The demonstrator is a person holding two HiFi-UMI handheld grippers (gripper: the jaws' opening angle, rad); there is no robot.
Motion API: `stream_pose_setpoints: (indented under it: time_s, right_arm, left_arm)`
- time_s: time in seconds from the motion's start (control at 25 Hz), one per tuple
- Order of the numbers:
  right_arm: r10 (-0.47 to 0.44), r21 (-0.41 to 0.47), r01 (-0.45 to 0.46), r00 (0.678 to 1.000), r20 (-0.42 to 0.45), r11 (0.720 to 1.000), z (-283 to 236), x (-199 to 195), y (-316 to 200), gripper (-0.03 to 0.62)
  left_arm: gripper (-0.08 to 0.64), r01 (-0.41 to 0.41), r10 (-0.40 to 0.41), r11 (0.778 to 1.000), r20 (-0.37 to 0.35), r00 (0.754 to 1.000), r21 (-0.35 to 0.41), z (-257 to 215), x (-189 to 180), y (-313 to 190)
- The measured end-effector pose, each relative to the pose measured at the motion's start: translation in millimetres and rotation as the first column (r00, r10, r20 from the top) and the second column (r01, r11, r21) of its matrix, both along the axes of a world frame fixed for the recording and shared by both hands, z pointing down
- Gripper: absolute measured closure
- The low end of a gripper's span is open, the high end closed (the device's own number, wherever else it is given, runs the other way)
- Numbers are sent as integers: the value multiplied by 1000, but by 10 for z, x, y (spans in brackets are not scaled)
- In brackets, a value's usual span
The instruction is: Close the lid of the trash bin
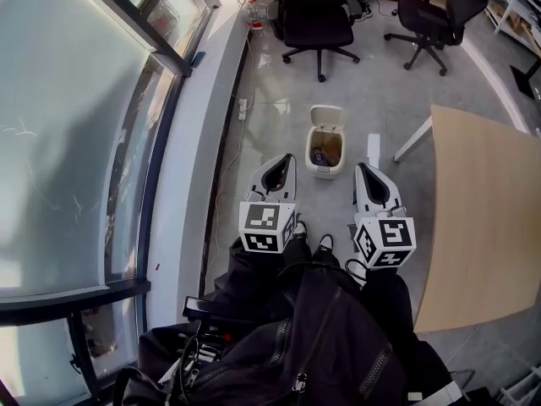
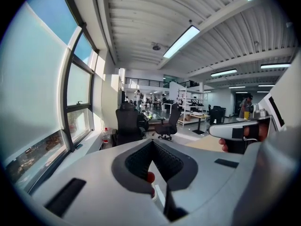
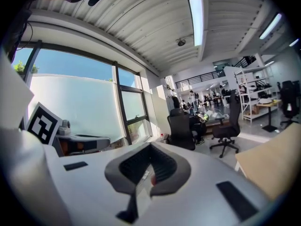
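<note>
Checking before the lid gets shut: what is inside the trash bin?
The open trash bin shows a brownish interior with a small dark item low down. The near wall hides the rest; the item is too small to identify.

Bin [image 1: 326,152] sits on the floor [image 1: 380,100] pretty much dead ahead, between the left tool [image 1: 283,162] and right tool [image 1: 365,171] and just past their tips. Its lid [image 1: 326,114] stands up on the far side, and there's some stuff down inside. Surface [image 1: 482,227] is off to the right, near the bin but not touching it. Window [image 1: 76,142] runs all along the left. Two chairs [image 1: 317,15] are further back behind the bin, well apart from it, with a bottle [image 1: 254,8] left of them by the window. Bag [image 1: 321,345] is right below the tools, closest to the camera.
</note>
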State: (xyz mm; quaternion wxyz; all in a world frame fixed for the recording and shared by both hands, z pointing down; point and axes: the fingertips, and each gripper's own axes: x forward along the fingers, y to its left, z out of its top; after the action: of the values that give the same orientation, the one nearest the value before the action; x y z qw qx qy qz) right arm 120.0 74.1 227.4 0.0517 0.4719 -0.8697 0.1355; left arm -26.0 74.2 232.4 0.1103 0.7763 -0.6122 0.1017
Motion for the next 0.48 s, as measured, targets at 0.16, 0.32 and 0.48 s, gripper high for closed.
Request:
stream_pose_setpoints:
  time_s: [0.16, 0.32, 0.48]
  right_arm:
    - [17, -54, -18, 1000, -19, 998, 202, -47, -35, 588]
    - [39, -73, -42, 998, -40, 996, 276, -66, -184, 588]
    - [51, -89, -56, 997, -60, 994, 353, -180, -388, 588]
  left_arm:
    - [558, 21, -22, 999, -14, 1000, -48, 207, -197, -37]
    - [558, 14, -16, 998, -31, 999, -61, 304, -276, -243]
    - [558, -11, 8, 997, -45, 999, -70, 375, -362, -494]
